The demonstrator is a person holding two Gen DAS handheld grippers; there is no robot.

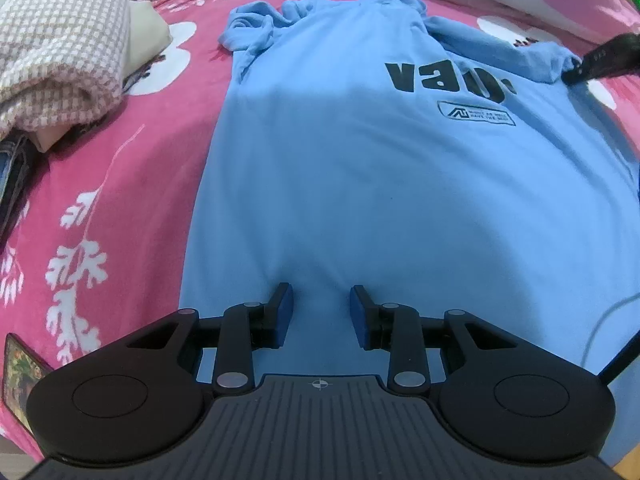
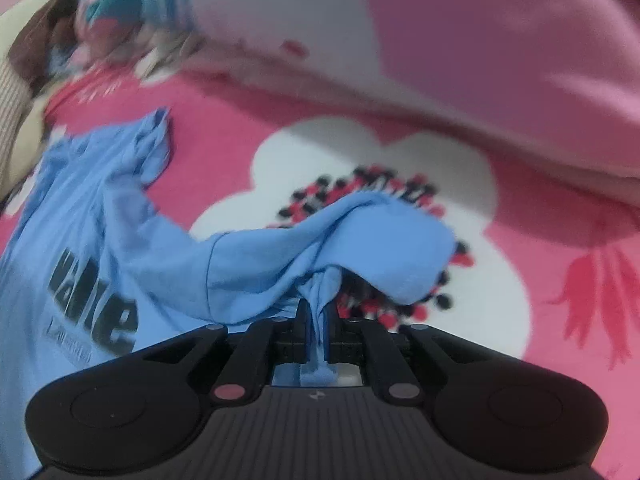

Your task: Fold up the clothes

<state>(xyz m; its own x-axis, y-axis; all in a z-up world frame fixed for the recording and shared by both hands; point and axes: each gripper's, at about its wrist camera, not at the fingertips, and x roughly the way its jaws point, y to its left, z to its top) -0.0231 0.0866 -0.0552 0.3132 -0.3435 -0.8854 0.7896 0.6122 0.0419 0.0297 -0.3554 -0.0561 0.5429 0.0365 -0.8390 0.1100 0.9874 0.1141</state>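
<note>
Here, right gripper (image 2: 317,320) jaws clamped on blue T-shirt (image 2: 256,256) sleeve, left gripper (image 1: 321,308) jaws apart above hem.

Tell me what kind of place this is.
Probably a bedroom: the blue shirt lies spread on a bed with a pink flowered sheet, a pink quilt is bunched at its far edge, and a folded checked blanket sits alongside.

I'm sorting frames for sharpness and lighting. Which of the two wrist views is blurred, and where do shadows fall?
Right wrist view: motion-smeared, worst on the pink bedding, while the right gripper, shut on the blue T-shirt's sleeve, stays fairly crisp. Left wrist view: sharp, with fisheye bowing; a soft shadow covers the near part of the blue T-shirt, and the left gripper is open.
</note>
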